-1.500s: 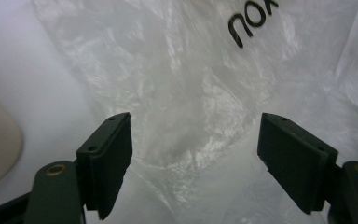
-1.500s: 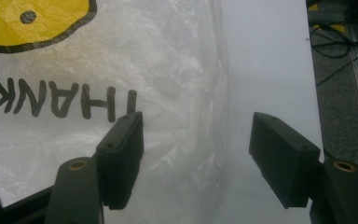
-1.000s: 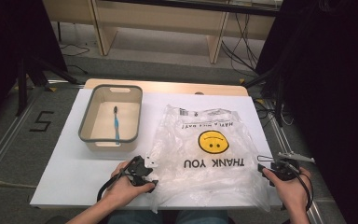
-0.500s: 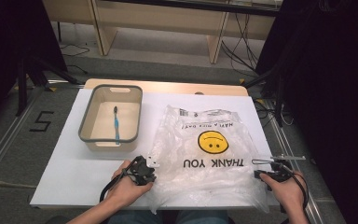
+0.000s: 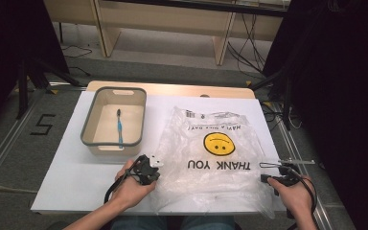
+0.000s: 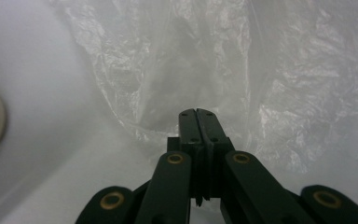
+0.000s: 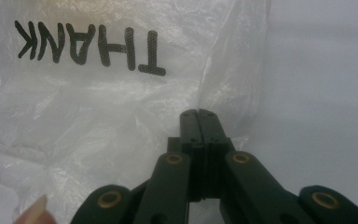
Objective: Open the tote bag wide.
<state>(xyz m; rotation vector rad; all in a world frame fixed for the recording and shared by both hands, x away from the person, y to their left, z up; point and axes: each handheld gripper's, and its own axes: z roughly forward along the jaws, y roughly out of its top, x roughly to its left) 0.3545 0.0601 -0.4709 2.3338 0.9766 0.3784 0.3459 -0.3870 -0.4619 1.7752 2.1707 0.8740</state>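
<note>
**Entry: plastic bag, gripped at both near sides**

High view. You have a clear plastic bag (image 5: 215, 158) lying flat on the white table (image 5: 67, 177), right of centre, its smiley face and "THANK YOU" print upside down to you, its near end at the front edge. Your left gripper (image 5: 148, 168) sits at the bag's near-left side, your right gripper (image 5: 273, 179) at its near-right side; holding both sides at once likely serves to lift or spread the bag. A grey-rimmed tub (image 5: 114, 120) stands toward the back-left corner, a blue toothbrush (image 5: 120, 127) lying inside it, well apart from the bag.

Left gripper view. Your jaws have just been closing and now stand pressed together, with crumpled film (image 6: 177, 70) gathered at their tips; they appear to pinch a fold of it.

Right gripper view. Your jaws have likewise just closed, pressed together on a raised pleat of the bag's edge (image 7: 223, 70) beside the printed "THANK".
</note>
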